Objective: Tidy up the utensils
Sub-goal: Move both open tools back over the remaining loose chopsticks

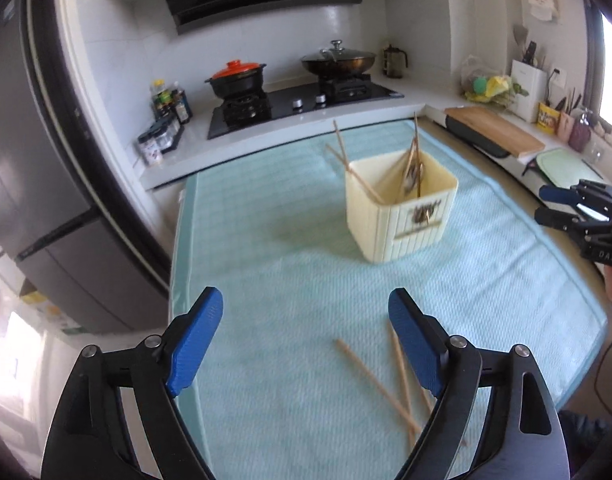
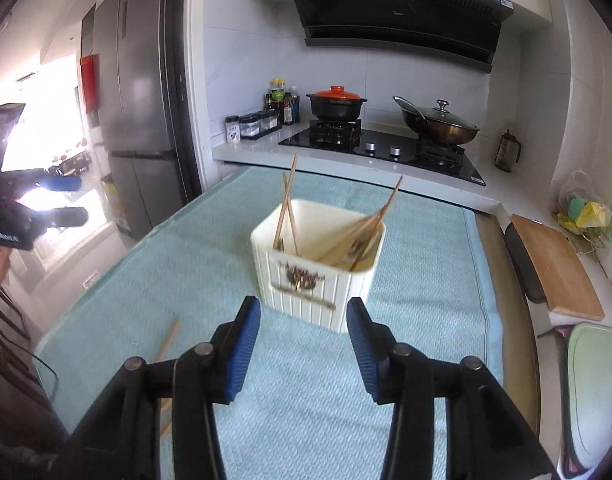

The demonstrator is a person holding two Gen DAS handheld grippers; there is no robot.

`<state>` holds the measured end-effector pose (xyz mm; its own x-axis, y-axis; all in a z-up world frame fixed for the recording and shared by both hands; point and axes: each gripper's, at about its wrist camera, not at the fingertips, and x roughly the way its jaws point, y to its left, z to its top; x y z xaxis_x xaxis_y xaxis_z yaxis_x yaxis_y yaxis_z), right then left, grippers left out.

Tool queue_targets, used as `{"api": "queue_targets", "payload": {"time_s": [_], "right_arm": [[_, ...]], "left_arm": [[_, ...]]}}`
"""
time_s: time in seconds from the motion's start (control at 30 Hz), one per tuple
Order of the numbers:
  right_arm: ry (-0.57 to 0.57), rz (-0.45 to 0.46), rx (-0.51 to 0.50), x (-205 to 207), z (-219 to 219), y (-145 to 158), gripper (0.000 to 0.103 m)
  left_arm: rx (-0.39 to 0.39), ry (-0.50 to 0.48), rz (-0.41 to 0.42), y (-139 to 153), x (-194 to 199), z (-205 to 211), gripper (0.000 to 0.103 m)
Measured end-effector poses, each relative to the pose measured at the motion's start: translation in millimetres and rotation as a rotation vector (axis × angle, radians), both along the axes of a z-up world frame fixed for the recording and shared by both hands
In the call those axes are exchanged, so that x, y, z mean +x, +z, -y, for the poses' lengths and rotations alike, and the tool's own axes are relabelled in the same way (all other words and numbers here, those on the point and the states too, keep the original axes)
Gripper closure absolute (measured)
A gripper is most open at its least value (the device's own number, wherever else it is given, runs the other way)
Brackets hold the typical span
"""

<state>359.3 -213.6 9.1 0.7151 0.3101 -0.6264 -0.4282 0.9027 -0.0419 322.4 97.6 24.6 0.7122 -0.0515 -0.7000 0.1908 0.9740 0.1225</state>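
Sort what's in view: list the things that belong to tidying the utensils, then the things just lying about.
For the job:
- cream holder, chopsticks already inside
- loose chopsticks on the blue mat
- left gripper, jaws open
- right gripper, jaws open

Just lying about:
- red-lidded pot
- wok
- spice jars
- wooden board

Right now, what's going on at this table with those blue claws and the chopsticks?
A person is tidying chopsticks into a cream holder on a light blue mat, with a hand-held claw in each hand. Several chopsticks already stand in the holder. A few loose chopsticks lie on the mat near the left claw. Both the left claw and the right claw are open and empty.
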Motion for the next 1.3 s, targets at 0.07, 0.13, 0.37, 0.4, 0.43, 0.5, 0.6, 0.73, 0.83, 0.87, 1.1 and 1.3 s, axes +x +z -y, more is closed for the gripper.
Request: {"api": "queue_targets", "payload": {"time_s": [0.07,0.13,0.37,0.4,0.43,0.5,0.6,0.73,0.83,0.87,1.1,1.3], "right_arm": [[-0.023,-0.011,-0.017,-22.2,5.8,-21.2,0.057],[-0.053,-0.038,-0.011,-40.1,12.2,-43.5,0.057],[-0.176,-0.121,0.05,-81.7,27.1,-102.0,0.057],[-0.185,-0.136,0.053,-83.8,27.6,-109.1,0.057],[-0.187,-0.149,0.048,-86.3,27.3,-115.7,0.057],[-0.187,-0.165,0.034,-88.8,25.4,-126.3,0.057],[-0.187,-0.179,0.057,-91.1,23.2,-133.6,0.057],[-0.16,-0.209,0.065,-91.4,12.5,-141.0,0.057],[-0.116,-0.222,0.057,-92.2,-5.4,-143.9,0.057],[-0.1,-0.224,0.057,-90.7,-12.4,-143.4,0.057],[0.01,-0.264,0.062,-64.8,-76.3,-153.2,0.058],[0.063,-0.259,-0.016,-55.3,-125.3,-170.9,0.066]], "left_arm": [[-0.044,0.033,-0.032,-17.1,-31.5,-13.8,0.017],[-0.109,0.077,-0.059,-38.8,-58.9,-24.4,0.017],[-0.27,0.175,-0.056,-92.6,-111.3,-25.1,0.017],[-0.288,0.182,-0.048,-95.9,-112.4,-24.5,0.016],[-0.308,0.188,-0.047,-100.3,-111.1,-23.8,0.013],[-0.331,0.198,-0.048,-109.7,-104.0,-22.5,0.012],[-0.305,0.226,-0.063,-127.7,-91.8,-18.5,0.012],[-0.313,0.228,-0.106,-150.0,-85.5,-15.1,0.012],[-0.314,0.22,-0.133,-162.0,-84.6,-10.5,0.012],[-0.312,0.218,-0.139,-164.7,-84.9,-8.8,0.012],[-0.288,0.245,-0.133,-171.9,-92.7,-2.0,0.012],[-0.316,0.276,-0.152,-179.4,-102.4,-9.4,0.013]]}}
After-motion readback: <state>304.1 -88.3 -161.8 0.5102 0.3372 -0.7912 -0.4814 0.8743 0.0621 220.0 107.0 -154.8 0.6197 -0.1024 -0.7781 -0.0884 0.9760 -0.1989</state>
